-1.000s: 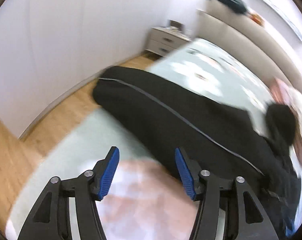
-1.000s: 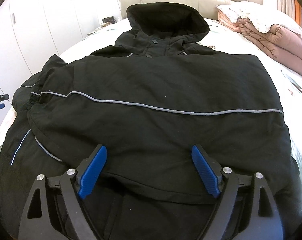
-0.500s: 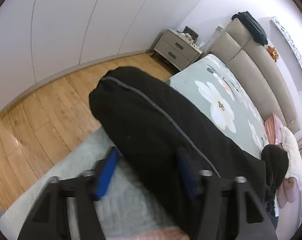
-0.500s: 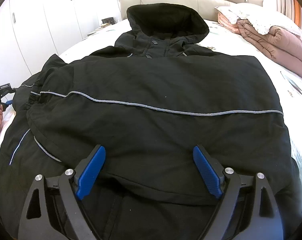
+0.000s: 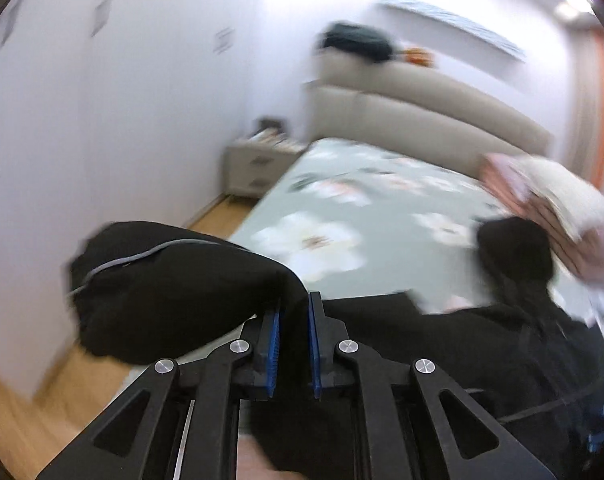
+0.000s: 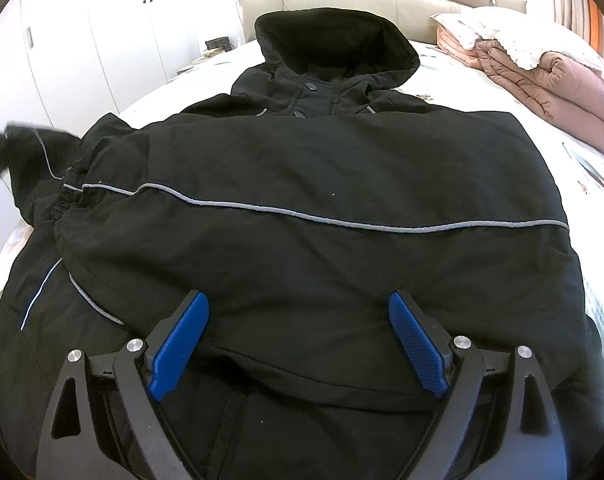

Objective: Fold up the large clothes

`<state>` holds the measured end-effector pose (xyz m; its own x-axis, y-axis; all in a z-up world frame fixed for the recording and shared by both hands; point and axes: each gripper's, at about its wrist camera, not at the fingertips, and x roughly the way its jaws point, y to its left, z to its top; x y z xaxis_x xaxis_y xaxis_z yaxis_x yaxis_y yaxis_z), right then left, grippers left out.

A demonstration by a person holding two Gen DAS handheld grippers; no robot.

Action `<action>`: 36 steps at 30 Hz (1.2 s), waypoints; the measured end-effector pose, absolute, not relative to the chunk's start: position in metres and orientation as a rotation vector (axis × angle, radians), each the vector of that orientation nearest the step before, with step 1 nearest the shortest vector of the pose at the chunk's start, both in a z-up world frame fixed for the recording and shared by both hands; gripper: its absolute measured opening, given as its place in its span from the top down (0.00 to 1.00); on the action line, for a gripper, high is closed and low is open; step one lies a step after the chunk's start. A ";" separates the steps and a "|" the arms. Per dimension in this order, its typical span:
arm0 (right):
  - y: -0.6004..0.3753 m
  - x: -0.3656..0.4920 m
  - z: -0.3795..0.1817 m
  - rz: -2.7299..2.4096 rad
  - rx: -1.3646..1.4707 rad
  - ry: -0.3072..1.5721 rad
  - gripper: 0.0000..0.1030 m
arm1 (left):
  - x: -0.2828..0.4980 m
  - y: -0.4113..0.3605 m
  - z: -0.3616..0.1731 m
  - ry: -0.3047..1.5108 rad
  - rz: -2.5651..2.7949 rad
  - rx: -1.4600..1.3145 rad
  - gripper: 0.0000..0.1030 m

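A large black hooded jacket (image 6: 310, 184) with grey piping lies on the bed, hood (image 6: 334, 40) toward the headboard. One sleeve is folded across its front. My right gripper (image 6: 297, 324) is open, hovering over the jacket's lower part. My left gripper (image 5: 293, 312) is shut on the jacket's other sleeve (image 5: 169, 284) and holds it lifted off the bed's left edge; that sleeve shows blurred at the far left of the right wrist view (image 6: 29, 148). The left wrist view is motion-blurred.
The bed has a floral sheet (image 5: 362, 216) and a beige headboard (image 5: 414, 120). Folded pink and white quilts (image 6: 542, 68) lie at the right. A nightstand (image 5: 253, 164) and white wardrobes (image 6: 81, 52) stand left of the bed, over wood floor (image 5: 17, 412).
My left gripper has closed on the hanging sleeve and lifted it up, swinging toward the bed. The right gripper has stayed still and open.
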<state>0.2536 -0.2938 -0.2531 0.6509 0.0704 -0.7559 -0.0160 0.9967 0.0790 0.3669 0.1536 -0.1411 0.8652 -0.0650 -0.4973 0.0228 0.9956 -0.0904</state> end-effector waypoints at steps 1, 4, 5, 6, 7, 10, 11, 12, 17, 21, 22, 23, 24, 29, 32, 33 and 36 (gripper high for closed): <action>-0.294 0.254 -0.253 0.048 0.071 0.858 0.10 | 0.359 0.129 -0.133 0.503 -0.093 -0.036 0.88; -0.294 0.253 -0.254 0.043 0.075 0.850 0.10 | 0.327 0.047 -0.122 0.430 -0.193 0.155 0.88; -0.294 0.253 -0.254 0.046 0.079 0.848 0.09 | 0.313 0.016 -0.123 0.401 -0.229 0.240 0.88; -0.296 0.253 -0.254 0.055 0.091 0.844 0.09 | 0.301 -0.007 -0.126 0.388 -0.269 0.302 0.88; -0.298 0.253 -0.254 0.065 0.106 0.843 0.08 | 0.290 -0.033 -0.133 0.392 -0.330 0.369 0.87; -0.300 0.252 -0.253 0.075 0.122 0.837 0.08 | 0.273 -0.102 -0.172 0.492 -0.538 0.520 0.84; -0.300 0.252 -0.253 0.076 0.123 0.836 0.08 | 0.270 -0.113 -0.185 0.532 -0.580 0.541 0.84; -0.300 0.252 -0.253 0.076 0.124 0.835 0.08 | 0.266 -0.125 -0.200 0.586 -0.626 0.562 0.84; -0.303 0.250 -0.252 0.091 0.153 0.828 0.08 | 0.266 -0.133 -0.228 0.718 -0.646 0.557 0.84; -0.305 0.246 -0.247 0.094 0.171 0.837 0.08 | 0.257 -0.107 -0.193 0.706 -0.646 0.450 0.84; -0.306 0.243 -0.243 0.104 0.182 0.844 0.08 | 0.256 -0.099 -0.184 0.690 -0.633 0.439 0.81; -0.307 0.236 -0.236 0.134 0.212 0.844 0.08 | 0.252 -0.086 -0.173 0.656 -0.607 0.432 0.75; -0.308 0.232 -0.230 0.164 0.238 0.838 0.08 | 0.251 -0.080 -0.168 0.640 -0.590 0.428 0.72; -0.316 0.231 -0.190 0.197 0.323 0.774 0.07 | 0.281 -0.034 -0.147 0.605 -0.430 0.368 0.57; -0.330 0.271 -0.193 0.152 0.409 0.842 0.07 | 0.286 -0.014 -0.139 0.577 -0.327 0.315 0.58; -0.334 0.283 -0.198 0.137 0.435 0.867 0.07 | 0.286 -0.011 -0.137 0.569 -0.326 0.301 0.58; -0.343 0.318 -0.222 0.134 0.537 0.943 0.19 | 0.291 -0.007 -0.140 0.559 -0.293 0.298 0.57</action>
